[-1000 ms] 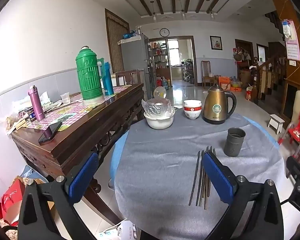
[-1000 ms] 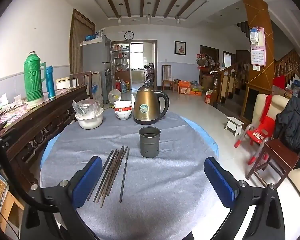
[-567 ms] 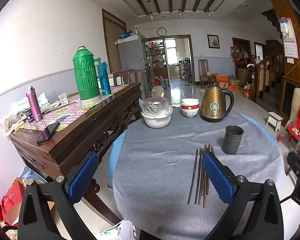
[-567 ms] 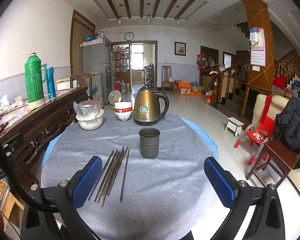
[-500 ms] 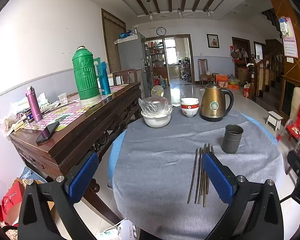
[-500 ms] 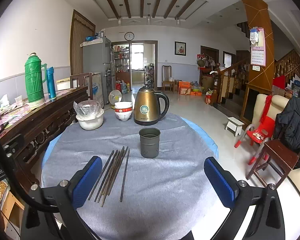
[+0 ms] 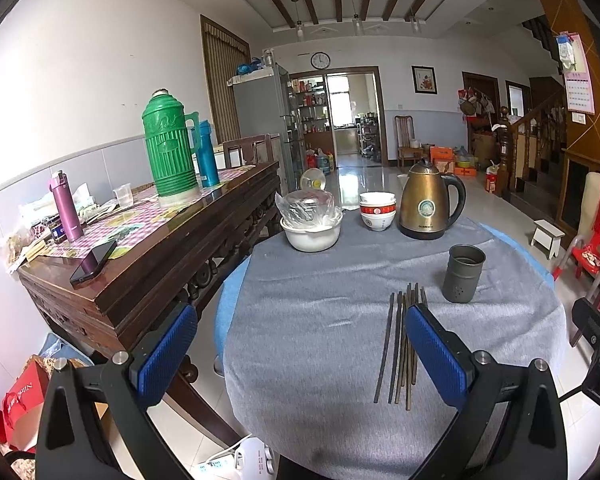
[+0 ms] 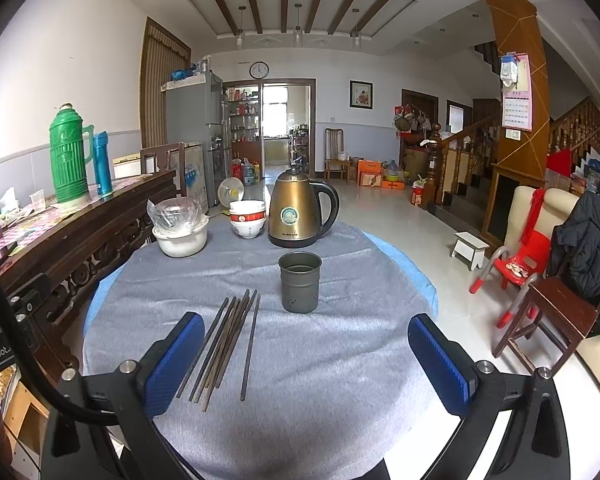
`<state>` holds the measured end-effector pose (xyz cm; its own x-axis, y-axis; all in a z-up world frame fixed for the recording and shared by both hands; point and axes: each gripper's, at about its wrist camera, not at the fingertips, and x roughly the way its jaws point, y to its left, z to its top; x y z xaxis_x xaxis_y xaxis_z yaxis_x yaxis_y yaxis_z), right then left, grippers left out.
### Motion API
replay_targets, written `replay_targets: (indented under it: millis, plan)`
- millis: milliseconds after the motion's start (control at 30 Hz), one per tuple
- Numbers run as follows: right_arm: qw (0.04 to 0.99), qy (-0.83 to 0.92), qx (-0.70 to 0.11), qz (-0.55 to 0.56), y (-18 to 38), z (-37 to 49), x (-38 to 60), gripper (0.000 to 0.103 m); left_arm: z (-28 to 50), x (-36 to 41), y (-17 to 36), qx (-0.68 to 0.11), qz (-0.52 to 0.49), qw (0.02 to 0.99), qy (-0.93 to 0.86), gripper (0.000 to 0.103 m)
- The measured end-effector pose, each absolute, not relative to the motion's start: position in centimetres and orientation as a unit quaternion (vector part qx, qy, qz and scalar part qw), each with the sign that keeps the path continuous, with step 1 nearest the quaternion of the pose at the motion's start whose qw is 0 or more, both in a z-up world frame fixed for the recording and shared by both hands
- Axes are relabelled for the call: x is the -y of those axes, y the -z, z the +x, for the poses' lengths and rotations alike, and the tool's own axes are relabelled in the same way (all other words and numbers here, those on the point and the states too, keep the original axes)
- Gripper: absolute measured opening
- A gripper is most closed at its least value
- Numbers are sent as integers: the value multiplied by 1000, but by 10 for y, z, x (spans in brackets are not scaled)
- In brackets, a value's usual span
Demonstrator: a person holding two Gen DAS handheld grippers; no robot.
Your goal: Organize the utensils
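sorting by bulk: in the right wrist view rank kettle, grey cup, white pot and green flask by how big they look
1. Kettle
2. Green flask, farther back, so its rank is unsure
3. White pot and grey cup look alike

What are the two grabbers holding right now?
Nothing. Both the left gripper and right gripper have their jaws wide open, and the chopsticks lie untouched on the grey cloth.

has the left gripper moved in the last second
Yes, slightly: in its own view the kettle and cup sit further left, so the left gripper turned a little right.
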<state>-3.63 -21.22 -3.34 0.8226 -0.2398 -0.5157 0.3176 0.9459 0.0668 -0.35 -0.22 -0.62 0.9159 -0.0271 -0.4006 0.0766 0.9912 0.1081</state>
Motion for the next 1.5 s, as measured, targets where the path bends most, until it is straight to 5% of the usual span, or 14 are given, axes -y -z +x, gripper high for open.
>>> replay_targets:
  millis: [933,1500]
  plan:
    - [949,134,-275,76,48,-21,218,103,20,17,21,-275,73,958,28,103]
    - [923,61,-356,137,97,67,256,103,107,13,77,-350,101,931,11,103]
